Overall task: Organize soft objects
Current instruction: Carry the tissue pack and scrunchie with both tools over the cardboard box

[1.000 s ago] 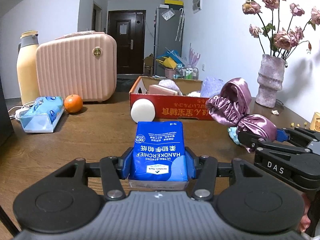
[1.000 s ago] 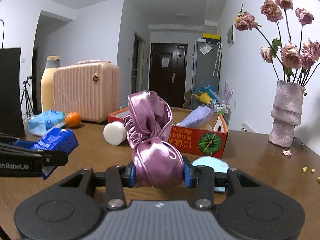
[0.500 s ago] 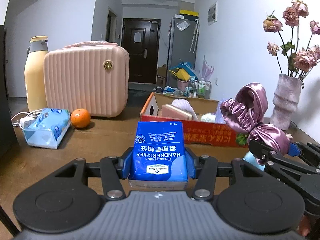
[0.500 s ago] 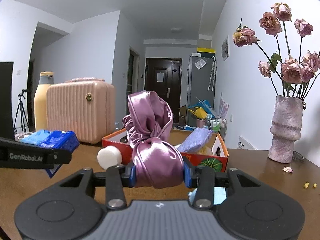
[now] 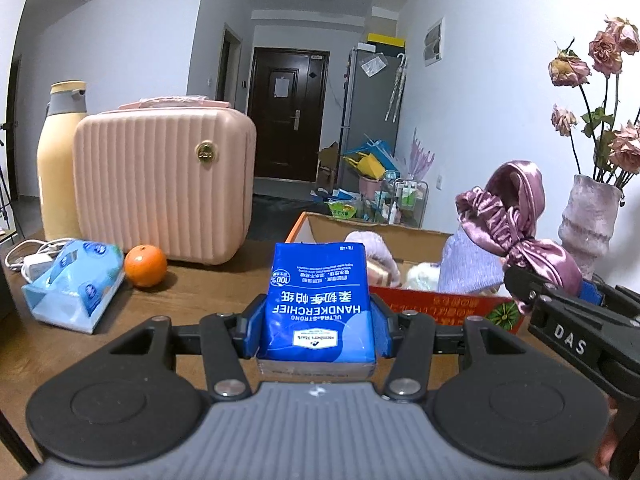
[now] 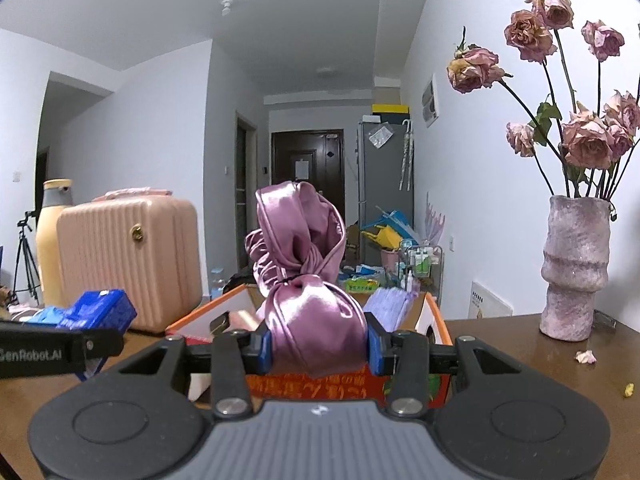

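My left gripper (image 5: 318,330) is shut on a blue handkerchief tissue pack (image 5: 318,300), held above the wooden table just in front of the red cardboard box (image 5: 436,306). My right gripper (image 6: 318,344) is shut on a knotted pink satin cloth (image 6: 308,280), raised near the box (image 6: 316,390). In the left wrist view the right gripper with the satin cloth (image 5: 520,232) hangs at the right over the box's near corner. The box holds a lilac cloth (image 5: 470,264) and other soft items. In the right wrist view the tissue pack (image 6: 100,310) shows at the left.
A pink ribbed case (image 5: 164,184), a yellow bottle (image 5: 60,160), an orange (image 5: 145,266) and a light-blue tissue bag (image 5: 76,284) stand on the table's left. A vase of dried roses (image 6: 574,268) stands at the right; petals and crumbs (image 6: 586,356) lie near it.
Both grippers have risen and moved toward the red box, each still holding its item. The white roll and the light-blue thing seen earlier have dropped out of sight below.
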The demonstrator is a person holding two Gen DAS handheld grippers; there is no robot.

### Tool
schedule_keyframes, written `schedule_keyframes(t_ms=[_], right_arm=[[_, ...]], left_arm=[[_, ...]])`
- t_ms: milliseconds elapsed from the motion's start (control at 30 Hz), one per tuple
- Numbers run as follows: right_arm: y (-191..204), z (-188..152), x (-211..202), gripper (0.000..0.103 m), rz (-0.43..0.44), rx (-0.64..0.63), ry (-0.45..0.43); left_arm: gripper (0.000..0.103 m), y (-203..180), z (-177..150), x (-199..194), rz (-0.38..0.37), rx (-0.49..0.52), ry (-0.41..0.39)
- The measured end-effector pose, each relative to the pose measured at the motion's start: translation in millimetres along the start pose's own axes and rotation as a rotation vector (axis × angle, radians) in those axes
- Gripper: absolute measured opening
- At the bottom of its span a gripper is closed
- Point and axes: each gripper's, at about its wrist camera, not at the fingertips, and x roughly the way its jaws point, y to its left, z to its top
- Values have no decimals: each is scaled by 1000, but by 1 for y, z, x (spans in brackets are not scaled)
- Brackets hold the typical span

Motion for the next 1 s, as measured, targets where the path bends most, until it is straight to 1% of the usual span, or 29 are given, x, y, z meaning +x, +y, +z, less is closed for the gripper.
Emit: schedule_keyframes(t_ms=[367, 600, 800, 1000], right_arm=[[-6, 14, 47, 42, -4, 33, 13], [-4, 19, 78, 42, -8, 11, 48], [-5, 22, 104, 42, -21, -10, 73], [-9, 27, 122, 42, -40, -18, 88]], left_arm=[[53, -12, 15, 43, 12, -28, -11], [53, -20, 27, 72, 10, -40, -22], [53, -30, 34, 97, 10, -30, -22], [53, -40, 43, 120, 8, -21, -47]])
